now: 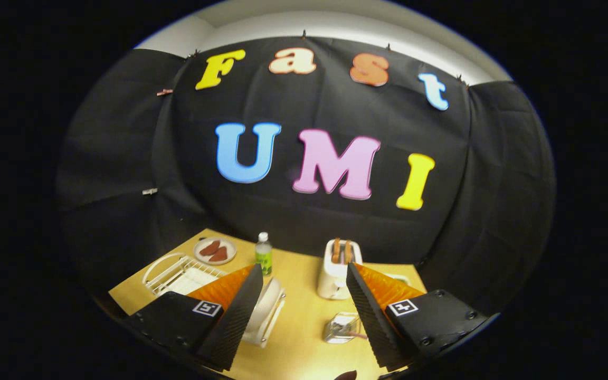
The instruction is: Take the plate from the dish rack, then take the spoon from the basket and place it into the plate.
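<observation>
A: How do the tongs [304, 272] stand?
B: They are released, the two ribbed fingers wide apart in the lower middle of the frame, holding nothing, raised over the yellow tabletop [304, 327].
A: And the plate?
B: A pale round plate [267, 311] stands on edge in a white holder beside the left finger. In the lower left is a white wire dish rack [177, 274].
A: The spoon?
B: A clear small basket [342, 327] lies near the right finger; something thin is inside, I cannot tell what.
A: Other things?
B: A glossy white toaster [338, 269], a small bottle [264, 253], a dish with brown pieces [215, 250].
</observation>
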A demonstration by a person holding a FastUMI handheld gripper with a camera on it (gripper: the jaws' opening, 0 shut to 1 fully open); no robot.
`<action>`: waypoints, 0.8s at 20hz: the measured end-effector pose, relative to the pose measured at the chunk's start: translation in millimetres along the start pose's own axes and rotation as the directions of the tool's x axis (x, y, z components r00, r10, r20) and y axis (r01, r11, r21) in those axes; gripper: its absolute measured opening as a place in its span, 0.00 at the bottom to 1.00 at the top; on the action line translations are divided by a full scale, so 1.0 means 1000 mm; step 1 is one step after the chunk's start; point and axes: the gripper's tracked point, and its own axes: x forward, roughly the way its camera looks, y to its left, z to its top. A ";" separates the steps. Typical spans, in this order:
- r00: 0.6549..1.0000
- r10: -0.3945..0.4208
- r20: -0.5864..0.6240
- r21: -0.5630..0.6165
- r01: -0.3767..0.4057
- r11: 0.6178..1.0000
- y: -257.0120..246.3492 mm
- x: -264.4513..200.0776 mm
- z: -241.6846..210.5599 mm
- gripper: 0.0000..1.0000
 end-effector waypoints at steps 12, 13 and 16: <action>0.874 -0.131 -0.467 0.035 0.166 0.985 0.033 0.134 -0.148 0.80; 0.863 -0.156 -0.481 0.024 0.191 0.981 0.030 0.138 -0.154 0.69; 0.848 -0.234 -0.475 -0.019 0.256 0.966 0.025 0.149 -0.160 0.42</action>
